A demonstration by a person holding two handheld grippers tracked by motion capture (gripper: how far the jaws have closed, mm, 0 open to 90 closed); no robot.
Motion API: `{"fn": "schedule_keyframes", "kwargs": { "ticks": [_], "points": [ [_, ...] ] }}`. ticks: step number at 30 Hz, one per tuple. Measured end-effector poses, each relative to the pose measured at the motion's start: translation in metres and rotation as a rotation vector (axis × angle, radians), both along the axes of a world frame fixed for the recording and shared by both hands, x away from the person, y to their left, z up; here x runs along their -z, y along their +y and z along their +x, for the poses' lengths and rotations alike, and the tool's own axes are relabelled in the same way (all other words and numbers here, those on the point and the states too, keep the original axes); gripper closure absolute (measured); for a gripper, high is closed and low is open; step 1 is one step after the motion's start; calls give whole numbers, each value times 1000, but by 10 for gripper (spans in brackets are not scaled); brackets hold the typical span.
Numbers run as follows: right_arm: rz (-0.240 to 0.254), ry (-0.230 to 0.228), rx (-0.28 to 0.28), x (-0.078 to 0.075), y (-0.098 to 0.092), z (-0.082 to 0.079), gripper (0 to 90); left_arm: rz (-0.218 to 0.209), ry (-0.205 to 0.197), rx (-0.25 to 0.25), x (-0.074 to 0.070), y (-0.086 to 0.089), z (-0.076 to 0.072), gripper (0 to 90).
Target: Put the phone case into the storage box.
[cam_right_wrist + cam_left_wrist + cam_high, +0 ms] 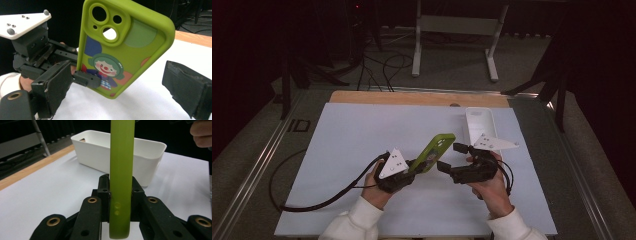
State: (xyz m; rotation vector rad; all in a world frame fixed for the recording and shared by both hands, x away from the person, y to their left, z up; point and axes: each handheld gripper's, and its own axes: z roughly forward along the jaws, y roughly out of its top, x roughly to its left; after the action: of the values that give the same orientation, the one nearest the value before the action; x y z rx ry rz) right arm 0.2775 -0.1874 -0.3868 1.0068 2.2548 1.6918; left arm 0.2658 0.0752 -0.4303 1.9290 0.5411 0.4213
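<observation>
High view: left tool (412, 167) clamps the lower end of the green phone case (435, 150), held up off the white counter (362, 145). Case's long axis slants up and away to the right, its top toward the white bin (479, 124) at the far right. Right tool (453, 156) sits just right of the case, jaws wide and empty, one fingertip near the case's edge; no contact that I can tell.

Left gripper view: case (121, 175) seen edge-on, upright, pinched narrow between the two jaws. Bin (117, 155) lies straight beyond it.

Right gripper view: case back (122, 50) with its clown print faces this tool, between the spread pads (58, 85) but apart from both; left tool (82, 78) grips its lower left edge.

Judgement: the right tool is the nearer free one; a handover needs it to close across the case's short axis, above the left tool's grip.
</observation>
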Motion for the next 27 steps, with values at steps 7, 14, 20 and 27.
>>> {"fn": "schedule_keyframes", "kwargs": {
  "ticks": [7,14,20,27],
  "points": [
    [17,-5,31,-1,4,0,89,-3,-11,-27,1,-1,-1,781],
    [14,9,22,4,12,1,104,37,-16,-55,8,-4,0,790],
    [46,23,90,6,8,3,95,17,-44,-86,5,1,-2,791],
    [77,63,115,10,10,9,90,5,-44,-91,6,3,-4,790]
  ]
}}
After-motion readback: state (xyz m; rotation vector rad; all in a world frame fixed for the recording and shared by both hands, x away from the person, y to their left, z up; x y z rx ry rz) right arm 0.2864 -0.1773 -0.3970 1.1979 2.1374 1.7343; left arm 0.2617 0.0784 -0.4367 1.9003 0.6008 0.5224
